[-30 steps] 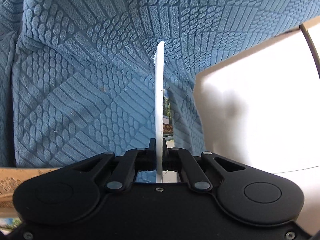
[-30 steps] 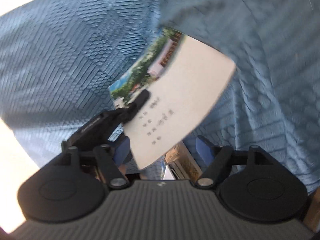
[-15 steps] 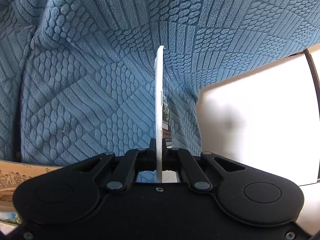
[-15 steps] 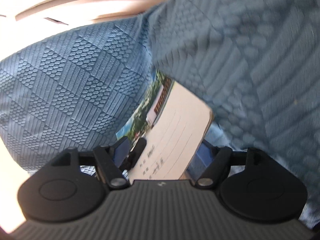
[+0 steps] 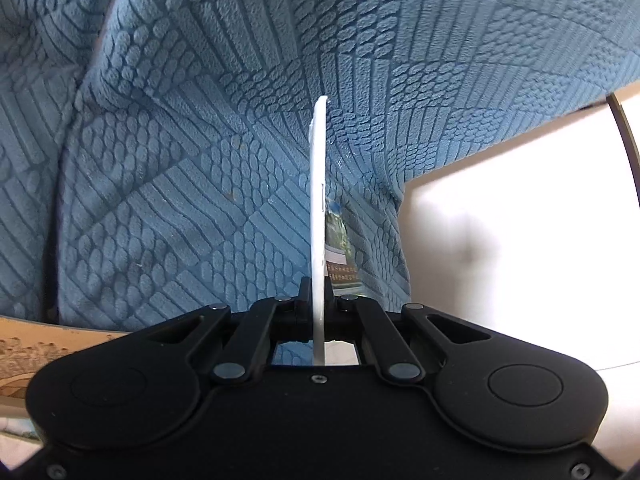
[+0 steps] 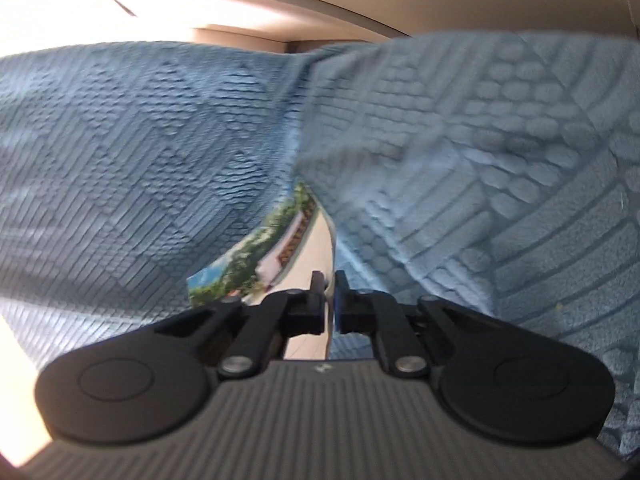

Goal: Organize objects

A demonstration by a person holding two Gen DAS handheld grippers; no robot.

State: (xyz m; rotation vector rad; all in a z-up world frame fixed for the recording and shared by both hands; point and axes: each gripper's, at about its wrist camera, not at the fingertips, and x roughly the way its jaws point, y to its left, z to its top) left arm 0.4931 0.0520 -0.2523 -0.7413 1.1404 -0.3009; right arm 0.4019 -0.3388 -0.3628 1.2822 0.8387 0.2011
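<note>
Where clamped edge-on, thin white postcard (image 5: 319, 200), seemingly photo-printed, against blue fabric (image 5: 180, 160)

Left wrist camera sitting just behind left gripper (image 5: 318, 292), looking forward and downward along fingers, seeing card (image 5: 319, 200) edge-on, very near. Blue textured blanket (image 5: 180, 160) filling most of view at close range; bright white surface (image 5: 520, 240) showing at right.

Right wrist camera sitting behind right gripper (image 6: 328, 292), facing less steeply downward, slightly blurred, viewing card (image 6: 280, 240) obliquely.

Both views sharing card and blanket (image 6: 120, 160).
</note>
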